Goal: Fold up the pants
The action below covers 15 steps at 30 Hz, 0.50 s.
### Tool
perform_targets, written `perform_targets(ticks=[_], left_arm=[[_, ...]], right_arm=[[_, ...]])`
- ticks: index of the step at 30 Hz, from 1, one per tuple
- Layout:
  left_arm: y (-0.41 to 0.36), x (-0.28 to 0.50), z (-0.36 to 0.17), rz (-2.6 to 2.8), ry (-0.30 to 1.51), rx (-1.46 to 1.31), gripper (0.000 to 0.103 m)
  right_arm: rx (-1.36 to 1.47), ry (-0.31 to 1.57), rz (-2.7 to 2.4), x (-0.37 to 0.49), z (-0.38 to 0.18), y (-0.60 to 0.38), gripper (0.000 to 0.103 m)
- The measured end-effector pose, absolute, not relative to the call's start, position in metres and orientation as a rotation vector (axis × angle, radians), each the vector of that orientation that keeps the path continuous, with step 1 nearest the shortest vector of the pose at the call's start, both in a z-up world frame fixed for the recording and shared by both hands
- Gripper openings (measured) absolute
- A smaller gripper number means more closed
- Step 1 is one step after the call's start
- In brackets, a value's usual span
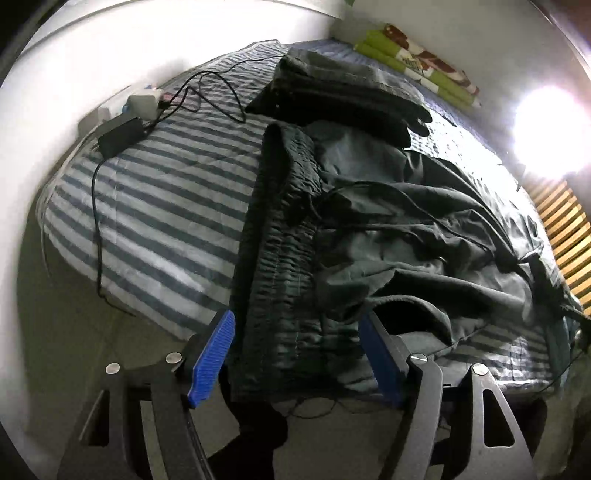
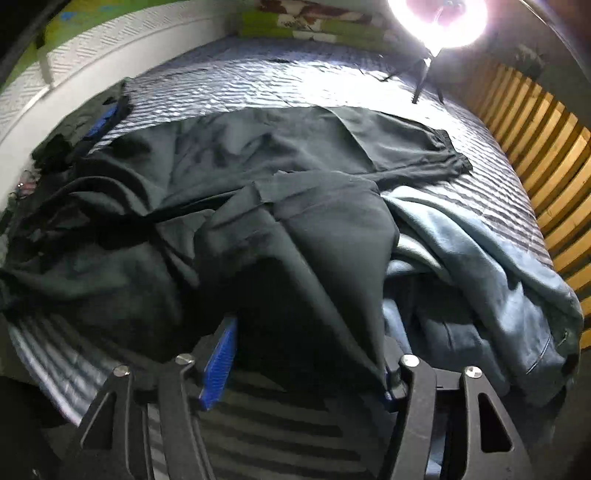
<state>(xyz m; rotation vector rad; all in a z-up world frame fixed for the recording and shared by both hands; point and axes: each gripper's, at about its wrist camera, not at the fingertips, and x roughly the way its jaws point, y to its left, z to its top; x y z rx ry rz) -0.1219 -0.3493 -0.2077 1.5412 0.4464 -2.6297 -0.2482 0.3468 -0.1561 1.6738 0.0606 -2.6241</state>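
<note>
Dark pants [image 1: 388, 229] lie rumpled on the striped bed [image 1: 155, 206]. Their gathered elastic waistband [image 1: 284, 236] runs toward me, and its near end lies between the blue fingers [image 1: 212, 358] of my left gripper [image 1: 295, 362], which is open and spread wide. In the right wrist view the same dark pants [image 2: 258, 155] stretch across the bed, one leg reaching the far right. A raised fold of the cloth [image 2: 325, 266] drapes over my open right gripper [image 2: 303, 373] and hides most of its right finger. The left gripper [image 2: 103, 118] shows small at the far left.
A folded stack of dark clothes [image 1: 332, 96] sits farther up the bed. Light blue jeans [image 2: 480, 277] are heaped at the right. A power adapter [image 1: 120, 134] with cables lies on the left. A bright lamp [image 2: 439, 18] and wooden slats [image 2: 535, 155] border the right side.
</note>
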Motion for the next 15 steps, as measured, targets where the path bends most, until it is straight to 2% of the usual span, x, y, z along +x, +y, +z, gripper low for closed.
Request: perform_targets(ticks=[1, 2, 5, 10, 11, 12, 13, 14, 15], left_arm=[[-0.351, -0.126, -0.205, -2.639, 0.432, 1.525, 0.073], [-0.354, -0.131, -0.200, -2.651, 0.420, 1.507, 0.073], [-0.368, -0.157, -0.191, -2.666, 0.422, 1.466, 0.073], [-0.390, -0.218, -0.205, -2.656, 0.466, 1.492, 0.070], [-0.391, -0.229, -0.211, -2.656, 0.493, 1.512, 0.065], [-0.391, -0.242, -0.220, -2.650, 0.506, 1.543, 0.048], [-0.390, -0.250, -0.228, -2.640, 0.502, 1.578, 0.036], [-0.388, -0.258, -0.236, -2.631, 0.492, 1.620, 0.013], [-0.384, -0.264, -0.242, -2.618, 0.443, 1.637, 0.013]], right_arm=[[1.690, 0.000, -2.602, -0.248, -0.155, 0.348, 0.007], [1.680, -0.079, -2.588, -0.246, -0.149, 0.354, 0.006], [1.619, -0.094, -2.652, -0.231, -0.125, 0.364, 0.004], [1.555, -0.289, -2.675, -0.200, -0.091, 0.396, 0.003], [1.549, -0.332, -2.683, -0.192, -0.084, 0.405, 0.003], [1.543, -0.356, -2.692, -0.188, -0.080, 0.410, 0.003], [1.542, -0.378, -2.699, -0.185, -0.076, 0.415, 0.003], [1.547, -0.409, -2.700, -0.182, -0.072, 0.421, 0.003], [1.555, -0.433, -2.694, -0.181, -0.070, 0.425, 0.003]])
